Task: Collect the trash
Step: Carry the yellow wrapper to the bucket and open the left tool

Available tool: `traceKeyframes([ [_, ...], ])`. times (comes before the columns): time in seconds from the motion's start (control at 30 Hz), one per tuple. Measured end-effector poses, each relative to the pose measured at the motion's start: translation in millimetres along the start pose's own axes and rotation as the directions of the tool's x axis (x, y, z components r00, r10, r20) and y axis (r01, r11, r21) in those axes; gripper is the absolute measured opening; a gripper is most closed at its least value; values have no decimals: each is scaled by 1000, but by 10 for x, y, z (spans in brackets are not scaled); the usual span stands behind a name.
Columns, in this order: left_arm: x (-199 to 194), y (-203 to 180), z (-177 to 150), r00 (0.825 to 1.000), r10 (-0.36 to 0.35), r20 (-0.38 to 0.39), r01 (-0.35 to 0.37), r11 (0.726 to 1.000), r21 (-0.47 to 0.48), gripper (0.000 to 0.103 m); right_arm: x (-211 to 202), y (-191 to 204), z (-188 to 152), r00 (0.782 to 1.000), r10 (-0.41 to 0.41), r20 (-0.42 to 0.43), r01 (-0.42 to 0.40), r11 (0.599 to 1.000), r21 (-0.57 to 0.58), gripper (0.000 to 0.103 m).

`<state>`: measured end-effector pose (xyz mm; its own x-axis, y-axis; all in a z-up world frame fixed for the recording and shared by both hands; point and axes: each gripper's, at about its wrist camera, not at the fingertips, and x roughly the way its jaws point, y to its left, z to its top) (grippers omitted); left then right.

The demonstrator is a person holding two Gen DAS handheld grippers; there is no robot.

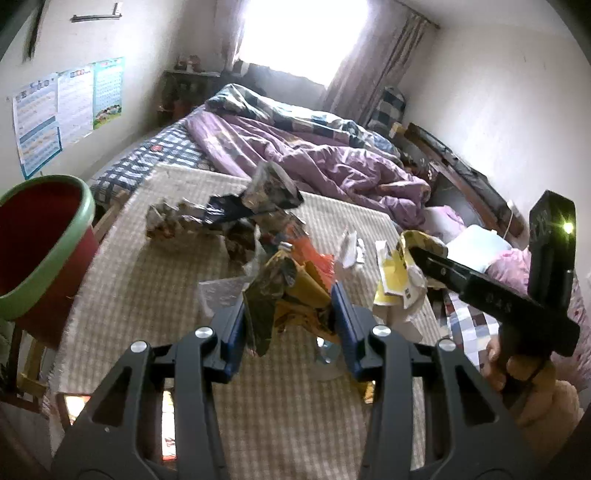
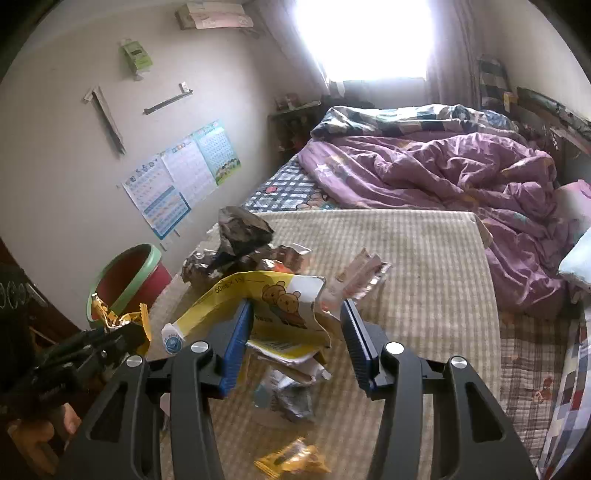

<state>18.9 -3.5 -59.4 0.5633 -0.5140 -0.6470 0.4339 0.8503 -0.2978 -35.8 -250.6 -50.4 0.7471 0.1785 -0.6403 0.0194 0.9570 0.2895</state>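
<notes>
L hand-held gripper [image 1: 290, 314] is clamped tight on a crumpled bunch of yellow-and-dark wrappers [image 1: 284, 291], pads pressing in from both sides, bunch hanging clear of the checked mat [image 1: 147, 295] on the bed. A scrap dangles below it.

R hand-held gripper [image 2: 295, 332] has hold of a yellow-and-white bear-print packet [image 2: 266, 306], plus crumpled white paper under it; jaws roughly half apart, w/ the packet bunched between the blue pads. L pad clearly presses the packet; can't tell if the R pad touches. From the L wrist view, same packet sits in the black fingers [image 1: 436, 266] at right, a hand [image 1: 517, 369] gripping the handle below.

Rest of the trash: a pile of foil and dark wrappers [image 1: 229, 218] near the mat's far-left part, orange bits [image 1: 314, 258] and white scraps [image 1: 351, 247] mid-mat. R wrist view also shows a small yellow snack pack [image 2: 295, 458] lying on the mat near the bottom edge, and a silvery wrapper [image 2: 295, 402] just under the jaws.

Red bin w/ green rim [image 1: 48, 243] stands off the mat's L side, beside the bed, close to the wall w/ posters [image 1: 62, 110]. Purple duvet [image 1: 314, 155] rumpled beyond the mat, bright window [image 1: 306, 33] behind.
</notes>
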Motion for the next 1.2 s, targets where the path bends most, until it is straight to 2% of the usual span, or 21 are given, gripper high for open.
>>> traceKeyframes([
  [0.27, -134, 364, 103, 998, 58, 16, -58, 998, 3, 41, 67, 358, 54, 1000, -23, 18, 23, 1000, 12, 48],
  [0.73, -480, 1141, 365, 996, 75, 46, -76, 997, 26, 41, 316, 1227, 147, 997, -53, 51, 52, 998, 19, 48],
  [1.0, -642, 1634, 545, 982, 159, 98, -161, 987, 11, 41, 541, 1728, 204, 997, -43, 68, 43, 999, -4, 48],
  [1.2, -721, 1917, 557, 972, 209, 111, -210, 978, -4, 41, 670, 2027, 260, 997, -26, 70, 27, 999, -21, 48],
])
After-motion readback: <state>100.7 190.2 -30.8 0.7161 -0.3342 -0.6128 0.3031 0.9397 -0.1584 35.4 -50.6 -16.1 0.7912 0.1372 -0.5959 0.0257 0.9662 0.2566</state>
